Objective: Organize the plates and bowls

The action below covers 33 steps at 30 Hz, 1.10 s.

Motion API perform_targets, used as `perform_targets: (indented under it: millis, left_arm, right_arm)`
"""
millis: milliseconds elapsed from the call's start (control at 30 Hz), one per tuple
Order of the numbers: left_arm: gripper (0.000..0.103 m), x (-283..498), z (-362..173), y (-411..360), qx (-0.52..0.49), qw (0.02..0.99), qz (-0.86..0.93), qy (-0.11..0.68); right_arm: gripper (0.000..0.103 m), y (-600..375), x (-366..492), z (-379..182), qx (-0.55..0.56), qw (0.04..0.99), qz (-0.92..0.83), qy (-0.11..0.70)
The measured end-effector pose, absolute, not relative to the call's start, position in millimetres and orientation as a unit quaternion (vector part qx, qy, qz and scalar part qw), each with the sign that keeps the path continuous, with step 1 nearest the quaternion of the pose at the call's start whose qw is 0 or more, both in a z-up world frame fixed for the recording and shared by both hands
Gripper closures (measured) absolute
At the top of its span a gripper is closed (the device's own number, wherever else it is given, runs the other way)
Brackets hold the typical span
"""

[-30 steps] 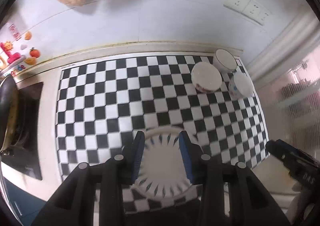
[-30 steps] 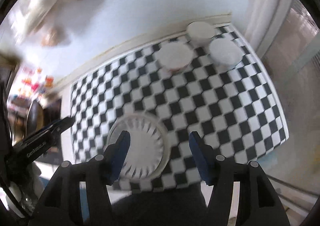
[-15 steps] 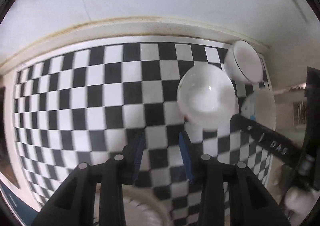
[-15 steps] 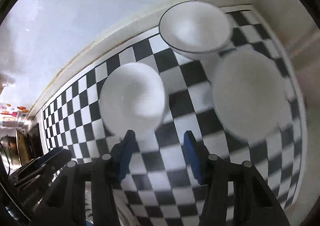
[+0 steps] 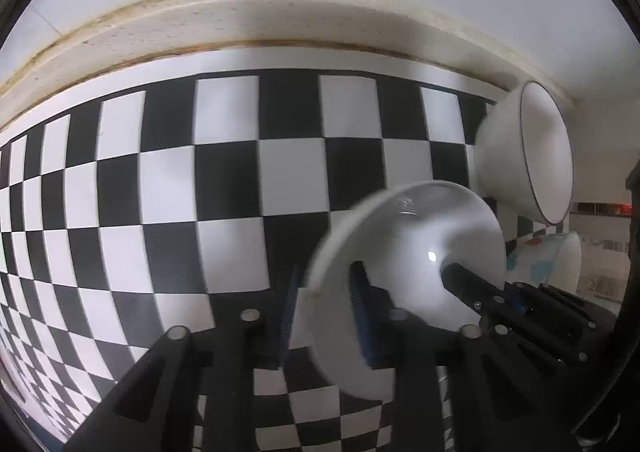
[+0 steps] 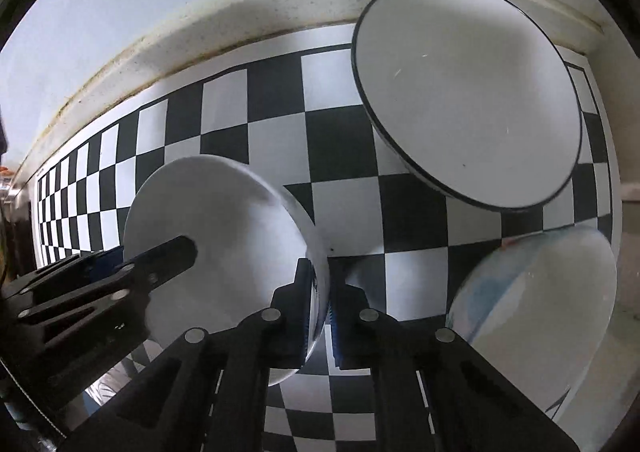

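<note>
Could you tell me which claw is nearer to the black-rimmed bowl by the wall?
Right. The right claw grips the plain bowl's rim facing the black-rimmed bowl; the left claw grips the far rim.

Three bowls sit on the mat (image 6: pixel 264 139) at its far right end, close to the wall ledge (image 6: pixel 256 17). The rimmed bowl (image 6: pixel 472 91) stands rearmost, just before the ledge. The plain bowl (image 6: pixel 224 244) lies nearer and to its left, the patterned bowl (image 6: pixel 536 300) nearer and to its right, at the mat's edge. The mat's left stretch lies bare.
</note>
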<state>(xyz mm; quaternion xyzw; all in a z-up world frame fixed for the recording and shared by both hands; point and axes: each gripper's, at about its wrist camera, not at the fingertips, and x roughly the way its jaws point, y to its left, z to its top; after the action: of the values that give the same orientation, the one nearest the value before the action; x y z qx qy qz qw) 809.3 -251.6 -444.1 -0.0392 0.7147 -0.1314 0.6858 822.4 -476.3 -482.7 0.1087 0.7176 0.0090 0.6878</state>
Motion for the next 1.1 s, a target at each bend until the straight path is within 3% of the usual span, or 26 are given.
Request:
perform_targets:
  millis: [333, 633, 933, 1100]
  left_arm:
    - [0.08, 760, -407, -246, -0.041, 0.695, -0.124, 0.707]
    - [0.08, 677, -366, -260, -0.025, 0.692, -0.155, 0.705]
    - [0.08, 614, -385, -291, -0.014, 0.67, -0.172, 0.722]
    - [0.08, 593, -411, -298, -0.003, 0.648, -0.17, 0.742]
  right_arm:
    - [0.095, -463, 807, -456, 0.081, 0.699, 0.037, 0.709]
    - [0.094, -483, 729, -424, 0.112, 0.709, 0.051, 0.694]
    - [0.094, -502, 607, -425, 0.129, 0.698, 0.039, 0.703]
    - [0.094, -513, 574, -454, 0.144, 0.682, 0.036, 0.716]
